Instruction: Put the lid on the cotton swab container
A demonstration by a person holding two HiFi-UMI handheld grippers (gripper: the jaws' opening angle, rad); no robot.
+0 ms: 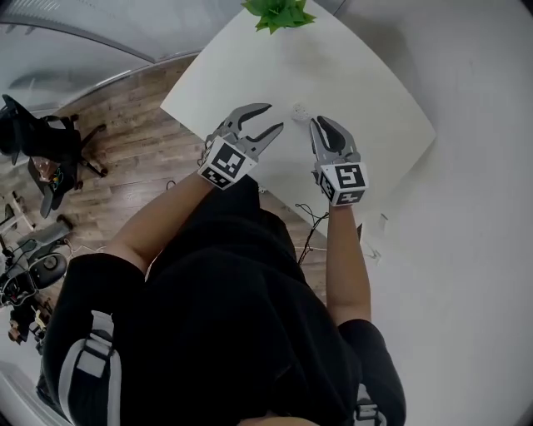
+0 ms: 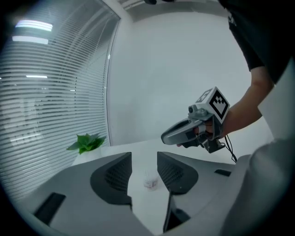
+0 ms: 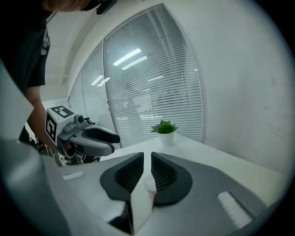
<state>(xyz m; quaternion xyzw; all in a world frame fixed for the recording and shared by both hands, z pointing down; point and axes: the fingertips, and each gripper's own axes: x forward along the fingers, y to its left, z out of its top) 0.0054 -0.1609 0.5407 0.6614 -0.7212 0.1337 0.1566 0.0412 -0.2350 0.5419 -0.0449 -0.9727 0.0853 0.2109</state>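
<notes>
Head view, steep look down over black clothing onto a white table [image 1: 375, 108]. A potted green plant [image 1: 279, 12] sits at the table's far edge, top centre of frame. Wood floor [image 1: 125, 125] and a black office chair [image 1: 33, 141] are at left.

Cotton swab container [image 2: 150, 179]: small, clear, pinkish band at its base. It stands upright on the table, alone. In the head view it is a faint speck just above the two grippers' tips. Cannot tell whether a lid is on it.

Left gripper [image 1: 273, 116]: held above the table, centre-left of frame. Jaws are released and well apart with nothing between the pads. Its own view shows the container through the gap, on the table beyond.

Right gripper [image 1: 317, 125]: centre-right, beside the left gripper but apart from it. Jaws are drawn nearly together, leaving a thin slit, and grasp nothing. The container's top shows through the slit, beyond the tips.

Window blinds [image 2: 46, 92] fill the left of the left gripper view.
</notes>
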